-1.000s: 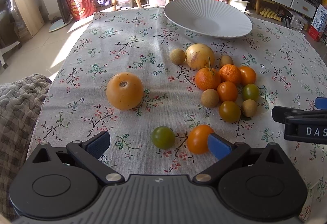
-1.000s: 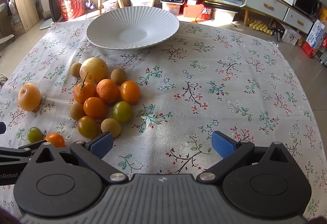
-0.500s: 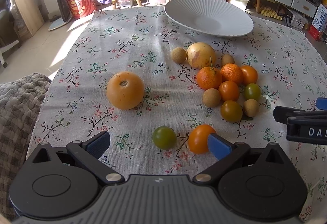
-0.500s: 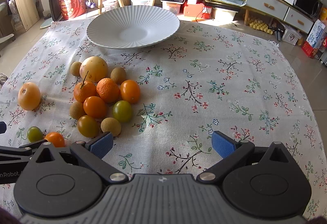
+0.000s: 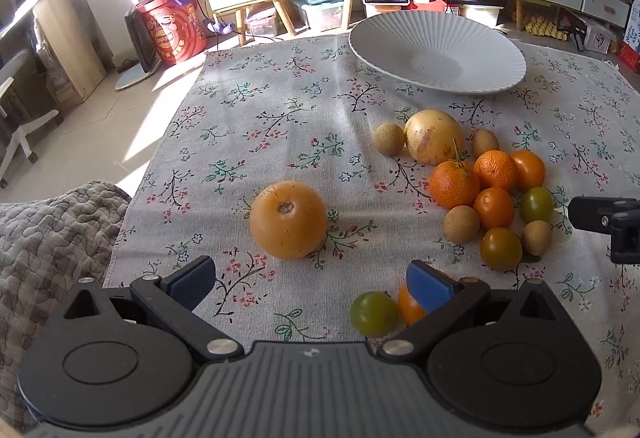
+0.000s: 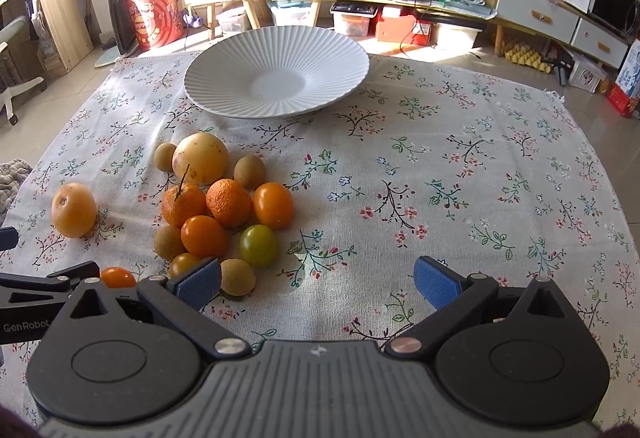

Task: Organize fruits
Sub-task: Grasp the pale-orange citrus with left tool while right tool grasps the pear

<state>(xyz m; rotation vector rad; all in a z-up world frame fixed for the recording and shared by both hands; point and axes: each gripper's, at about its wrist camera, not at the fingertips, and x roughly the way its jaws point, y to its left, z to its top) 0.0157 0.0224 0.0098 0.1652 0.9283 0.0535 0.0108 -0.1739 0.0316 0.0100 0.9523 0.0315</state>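
Behind left tool's (image 5: pixel 310 282) blue pad, small orange tomato (image 5: pixel 408 304) half-hidden.

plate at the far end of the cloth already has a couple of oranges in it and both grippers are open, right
Not quite. The plate holds nothing: the right wrist view shows its whole inside bare, and every fruit lies on the cloth. The rest stands: the left gripper and the right gripper are both open.
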